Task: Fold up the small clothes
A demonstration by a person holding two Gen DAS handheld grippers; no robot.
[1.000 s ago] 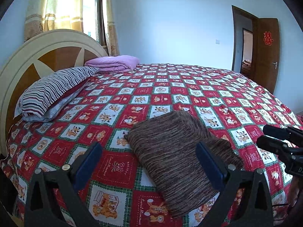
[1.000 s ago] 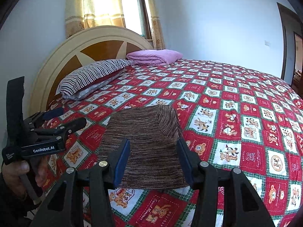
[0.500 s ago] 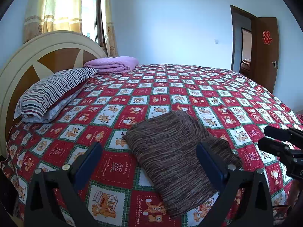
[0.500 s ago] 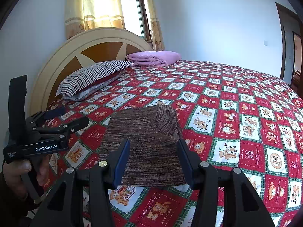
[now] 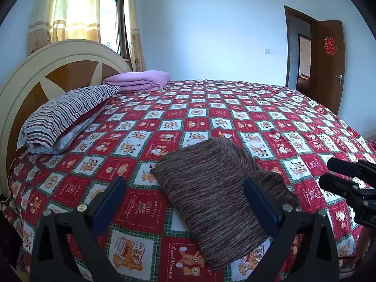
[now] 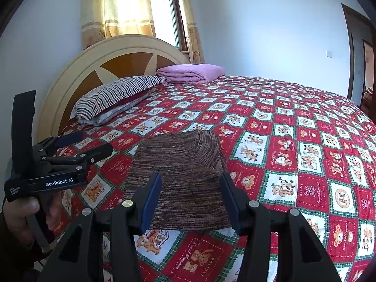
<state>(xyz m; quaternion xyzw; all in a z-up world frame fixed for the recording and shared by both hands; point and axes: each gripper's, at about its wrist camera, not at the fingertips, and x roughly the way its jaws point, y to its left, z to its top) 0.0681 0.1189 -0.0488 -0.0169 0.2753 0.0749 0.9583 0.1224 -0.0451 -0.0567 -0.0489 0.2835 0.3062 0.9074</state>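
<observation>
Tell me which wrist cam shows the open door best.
Left wrist. The brown door shows whole there, swung open, with its handle and a red paper decoration. The right wrist view catches only the door frame and a sliver at the right edge, badly distorted.

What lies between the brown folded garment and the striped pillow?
Only bare quilt separates the brown garment from the striped pillow; both wrist views show it.

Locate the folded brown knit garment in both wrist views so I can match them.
Left wrist view: the brown garment lies lower centre on the bedspread, running toward the right finger.
Right wrist view: the brown garment lies centre, seen between the two fingers.
Shared landmark: the striped pillow by the headboard, left of the garment in both.
</observation>
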